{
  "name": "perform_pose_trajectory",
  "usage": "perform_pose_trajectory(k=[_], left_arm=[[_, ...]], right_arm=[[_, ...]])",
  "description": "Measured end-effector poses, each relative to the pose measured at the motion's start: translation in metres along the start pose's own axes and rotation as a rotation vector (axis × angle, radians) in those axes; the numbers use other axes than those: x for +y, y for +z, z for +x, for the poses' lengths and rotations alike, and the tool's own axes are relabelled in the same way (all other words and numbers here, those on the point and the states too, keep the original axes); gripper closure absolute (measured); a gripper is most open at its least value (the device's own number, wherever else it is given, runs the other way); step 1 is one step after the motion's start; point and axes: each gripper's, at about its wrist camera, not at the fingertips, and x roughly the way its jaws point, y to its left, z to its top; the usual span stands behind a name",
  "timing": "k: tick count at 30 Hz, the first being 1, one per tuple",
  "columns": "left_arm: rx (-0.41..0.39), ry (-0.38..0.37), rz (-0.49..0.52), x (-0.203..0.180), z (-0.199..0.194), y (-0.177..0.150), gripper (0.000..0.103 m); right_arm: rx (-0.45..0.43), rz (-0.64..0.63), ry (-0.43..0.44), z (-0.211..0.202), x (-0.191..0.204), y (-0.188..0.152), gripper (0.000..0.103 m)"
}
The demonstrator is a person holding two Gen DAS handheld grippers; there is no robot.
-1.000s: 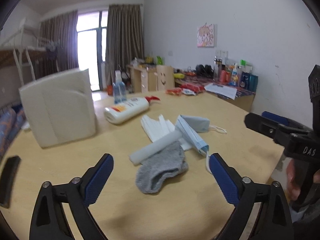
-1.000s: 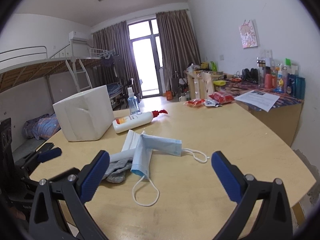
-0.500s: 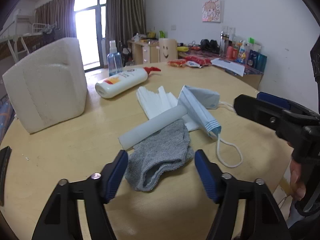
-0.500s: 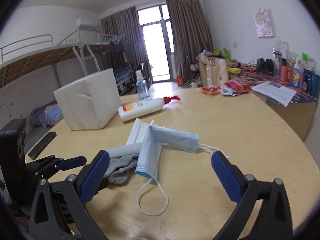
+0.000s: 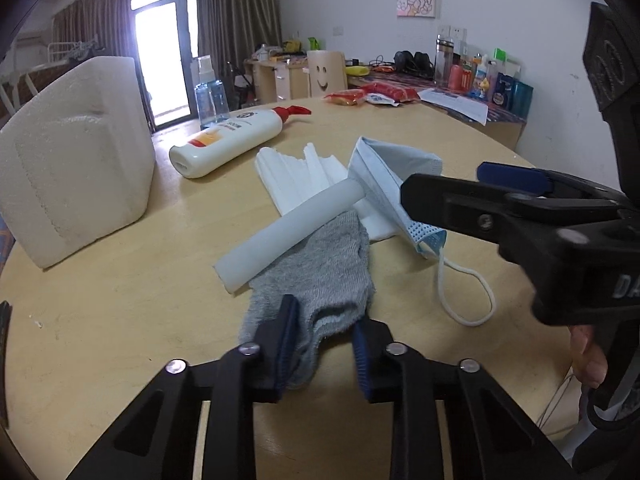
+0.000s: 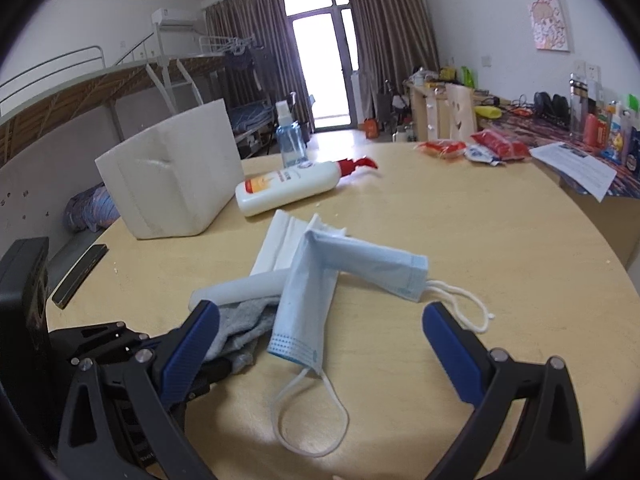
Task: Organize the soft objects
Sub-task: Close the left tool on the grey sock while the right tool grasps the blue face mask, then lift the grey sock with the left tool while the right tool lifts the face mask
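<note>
A grey sock (image 5: 320, 276) lies on the round wooden table (image 5: 120, 320), its far end under a white foam tube (image 5: 292, 232). My left gripper (image 5: 324, 344) is shut on the sock's near end. A blue face mask (image 6: 312, 304) lies folded over white masks (image 6: 276, 248), its ear loop (image 6: 308, 420) toward me. My right gripper (image 6: 320, 340) is open, its fingers either side of the blue mask's near end; it shows from the side in the left wrist view (image 5: 480, 200). The sock shows in the right wrist view (image 6: 240, 328).
A white foam box (image 5: 76, 164) stands at the left. A lotion bottle (image 5: 232, 140) lies behind the pile, with a spray bottle (image 5: 210, 96) beyond. A black phone (image 6: 80, 276) lies near the left edge. Snack packets (image 6: 472, 148) sit at the far side.
My left gripper moved forward and down and closed on the sock's near end. My right gripper came closer to the blue mask and stayed open.
</note>
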Motion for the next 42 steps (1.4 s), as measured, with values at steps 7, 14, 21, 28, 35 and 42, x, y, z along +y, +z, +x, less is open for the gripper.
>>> perform_pose_trajectory(k=[7, 14, 21, 28, 35, 42], left_arm=[[0.003, -0.019, -0.014, 0.006, 0.001, 0.001, 0.083], [0.001, -0.029, -0.017, 0.006, 0.000, 0.000, 0.086], [-0.037, -0.047, -0.007, 0.004, -0.007, 0.001, 0.094], [-0.086, -0.074, -0.009, 0.003, -0.021, 0.005, 0.094], [-0.173, -0.083, 0.012, 0.000, -0.046, 0.015, 0.095], [-0.266, -0.076, 0.028, -0.002, -0.074, 0.026, 0.095]], right_arm=[[0.076, -0.022, -0.011, 0.021, 0.004, 0.002, 0.033], [0.131, -0.035, -0.030, 0.031, 0.004, -0.003, 0.085], [0.080, -0.015, 0.009, 0.016, -0.002, -0.001, 0.091], [0.017, 0.004, 0.011, 0.000, -0.006, 0.007, 0.091], [-0.050, 0.009, 0.002, -0.018, -0.007, 0.013, 0.091], [-0.119, 0.021, -0.018, -0.042, -0.007, 0.018, 0.091]])
